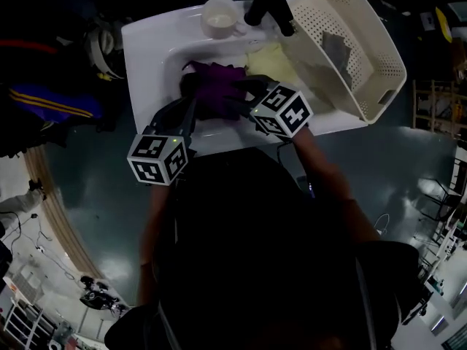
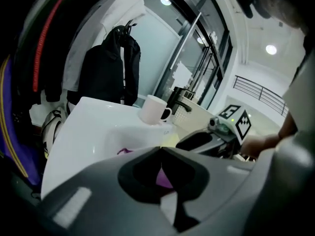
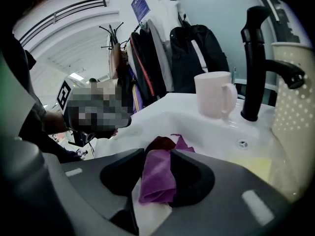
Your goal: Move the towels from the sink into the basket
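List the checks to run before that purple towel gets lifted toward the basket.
1. Right tongs closed on purple towel: not ok; jaws apart, fold between them.
2. Left tongs free of towel: cannot tell; tips together, purple behind.
3. Basket has room: ok; a grey towel inside, space left.
4. Yellow towel not caught: ok; beside right tongs.

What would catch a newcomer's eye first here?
A purple towel lies bunched in the white sink, the left gripper pinching it and the right gripper open around it. A yellow towel lies beside it, and a white basket at the sink's right already holds a grey towel.
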The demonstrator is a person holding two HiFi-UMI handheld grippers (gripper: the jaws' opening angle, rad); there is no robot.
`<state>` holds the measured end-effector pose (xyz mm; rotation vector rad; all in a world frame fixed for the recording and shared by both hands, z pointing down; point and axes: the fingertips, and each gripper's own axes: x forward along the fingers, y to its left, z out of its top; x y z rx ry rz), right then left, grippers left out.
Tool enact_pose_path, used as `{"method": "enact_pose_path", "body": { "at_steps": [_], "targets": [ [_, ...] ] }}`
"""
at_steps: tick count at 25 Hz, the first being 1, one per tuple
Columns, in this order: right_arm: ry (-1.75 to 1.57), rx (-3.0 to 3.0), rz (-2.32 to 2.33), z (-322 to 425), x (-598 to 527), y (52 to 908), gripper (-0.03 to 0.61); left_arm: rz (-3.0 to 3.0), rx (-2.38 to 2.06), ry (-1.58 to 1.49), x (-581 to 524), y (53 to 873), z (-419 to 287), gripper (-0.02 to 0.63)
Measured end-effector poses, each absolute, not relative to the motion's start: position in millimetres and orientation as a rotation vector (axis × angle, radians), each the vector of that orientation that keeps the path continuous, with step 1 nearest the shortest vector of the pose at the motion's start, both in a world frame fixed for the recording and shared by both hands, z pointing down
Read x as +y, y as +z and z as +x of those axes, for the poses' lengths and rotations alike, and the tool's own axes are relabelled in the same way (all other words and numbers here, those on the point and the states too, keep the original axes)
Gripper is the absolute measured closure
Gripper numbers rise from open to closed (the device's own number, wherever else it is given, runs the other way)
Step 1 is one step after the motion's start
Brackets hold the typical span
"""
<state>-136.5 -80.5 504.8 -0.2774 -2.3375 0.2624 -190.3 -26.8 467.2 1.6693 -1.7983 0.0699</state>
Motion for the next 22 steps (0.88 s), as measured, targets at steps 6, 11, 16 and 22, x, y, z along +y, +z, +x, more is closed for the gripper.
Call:
{"method": "enact_pose_path", "body": {
  "at_steps": [6, 11, 16, 22],
  "targets": [
    [0.231, -2.247, -0.468, -145.9, -64.1, 528.2, 0.403, 1.567, -1.888, 0.039, -15.3, 469.8, -197.1, 0.607],
    [0.197, -2.169, -0.557, -146.7, -52.3, 548.7, 0.367, 1.500, -1.943, 0.012, -1.7, 470.5, -203.5, 0.607],
    [0.168, -2.099, -0.608, -144.5, -45.1, 567.3, 0.326, 1.441, -1.981, -0.014, 9.6, 472.5, -203.7, 0.607],
    [0.124, -2.054, -0.642, -143.4, -40.4, 578.1, 0.324, 1.400, -2.014, -0.033, 15.1, 472.5, -202.6, 0.607]
  ]
}}
